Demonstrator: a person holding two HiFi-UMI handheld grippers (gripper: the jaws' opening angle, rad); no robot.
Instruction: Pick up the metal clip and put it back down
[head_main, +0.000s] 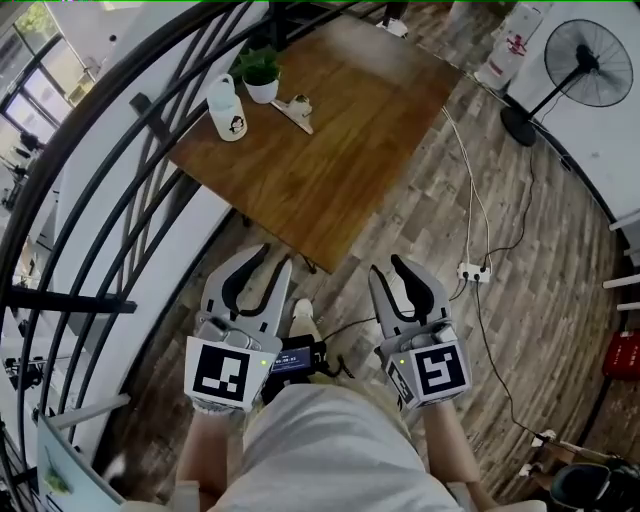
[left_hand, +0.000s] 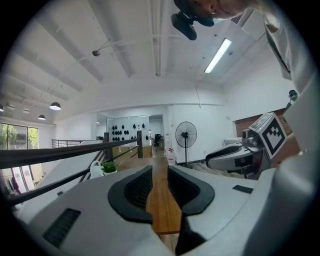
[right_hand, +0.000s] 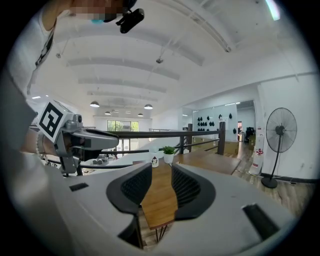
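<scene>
WAITING SHORT OF THE DESK: I hold my left gripper and right gripper side by side at waist height, back from the near corner of the wooden desk. Both sets of jaws stand apart w/ nothing btwn them. Each gripper view shows only a strip of desktop through the gap, pads bare.

The metal clip, as best I can judge, is the small pale item lying flat on the far-left part of the desk. It sits just beside the plant pot and near the white bottle. It's too small in the head view to be sure, and neither gripper view picks it out.

It lies well ahead of both jaws. From my left jaws that group sits fwd and a little to the left. My right jaws point almost straight at pot and bottle. The left gripper looks slightly the nearer, the right the better aimed, so either could go.

The clip's long axis seems to slant across my reach, far end toward the pot, near end angling right. I reckon the jaws will need a twist to close across its narrow way. Pick-up not yet begun.
</scene>
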